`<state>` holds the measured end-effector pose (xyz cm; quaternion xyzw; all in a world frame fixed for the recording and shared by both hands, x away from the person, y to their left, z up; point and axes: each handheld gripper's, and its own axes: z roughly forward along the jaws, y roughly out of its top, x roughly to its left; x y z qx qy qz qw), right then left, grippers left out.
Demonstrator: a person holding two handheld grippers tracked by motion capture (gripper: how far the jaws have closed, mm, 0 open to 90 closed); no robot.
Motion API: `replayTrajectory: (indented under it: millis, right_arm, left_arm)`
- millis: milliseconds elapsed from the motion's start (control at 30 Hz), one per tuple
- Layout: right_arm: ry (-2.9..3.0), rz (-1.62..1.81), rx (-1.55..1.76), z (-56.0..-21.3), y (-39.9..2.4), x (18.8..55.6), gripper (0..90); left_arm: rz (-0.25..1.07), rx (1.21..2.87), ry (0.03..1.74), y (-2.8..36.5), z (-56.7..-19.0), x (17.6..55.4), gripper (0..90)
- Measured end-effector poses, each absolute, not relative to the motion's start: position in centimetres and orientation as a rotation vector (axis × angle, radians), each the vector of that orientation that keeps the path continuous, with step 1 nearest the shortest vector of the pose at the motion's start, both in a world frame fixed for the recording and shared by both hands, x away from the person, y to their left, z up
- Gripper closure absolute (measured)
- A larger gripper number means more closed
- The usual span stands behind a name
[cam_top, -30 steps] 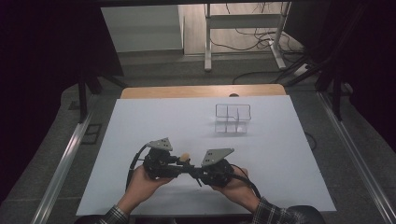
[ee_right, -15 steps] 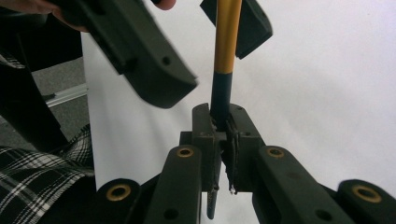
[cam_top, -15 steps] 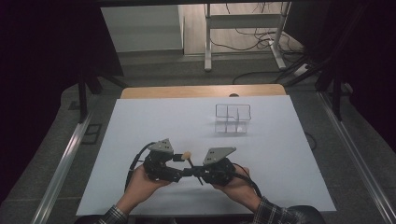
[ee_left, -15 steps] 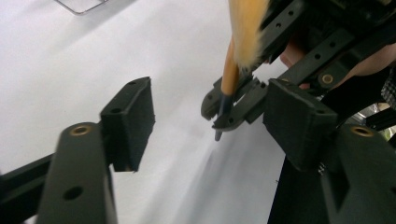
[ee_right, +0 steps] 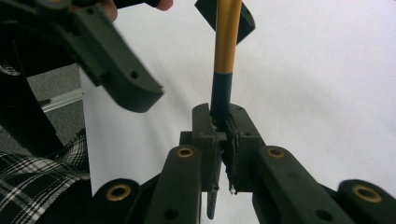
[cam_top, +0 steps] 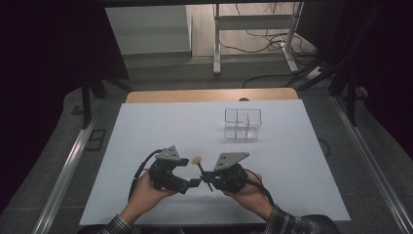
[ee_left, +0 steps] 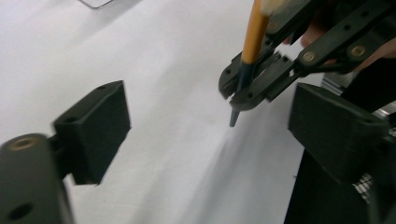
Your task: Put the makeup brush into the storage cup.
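We are working at a white table point(cam_top: 146, 146), its wooden edge showing at the far side, in a dim room with dark curtains left and right. Beyond the table, a grey floor is carrying loose cables and a white metal stand point(cam_top: 253, 29). One clear divided box point(cam_top: 242, 124) is sitting on the far right part of the table, well apart from our hands.

We are counting two grippers, one brush and one box.

The right gripper point(cam_top: 207, 176) is clamping the brush point(ee_right: 223, 56) by its dark lower end, jaws fully closed on it (the right gripper view is showing the pads pinching the black ferrule, with the orange handle rising away). In the high view the brush's pale tip is pointing up and away from us, between the two grippers, above the near middle of the table.

The left gripper point(ee_left: 205, 121) has just been opening; its jaws are standing wide apart, with bare tabletop between them, and the brush is sitting beyond them in the other gripper, untouched by the left pads.
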<state>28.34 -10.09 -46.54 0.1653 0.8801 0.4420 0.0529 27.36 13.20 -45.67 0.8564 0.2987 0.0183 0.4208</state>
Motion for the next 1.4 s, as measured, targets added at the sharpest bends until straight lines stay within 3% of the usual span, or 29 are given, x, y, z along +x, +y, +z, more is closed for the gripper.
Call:
replayTrajectory:
  millis: [467,1400]
  right_arm:
    - [2.65,1.361,0.531,-46.1,-10.8,28.7,83.8]
    - [2.578,1.392,0.585,-44.9,-12.8,29.9,83.8]
  left_arm:
    - [0.105,2.197,0.757,13.4,-46.4,27.0,3.3]
    - [0.272,2.245,0.798,15.1,-47.6,25.8,0.0]
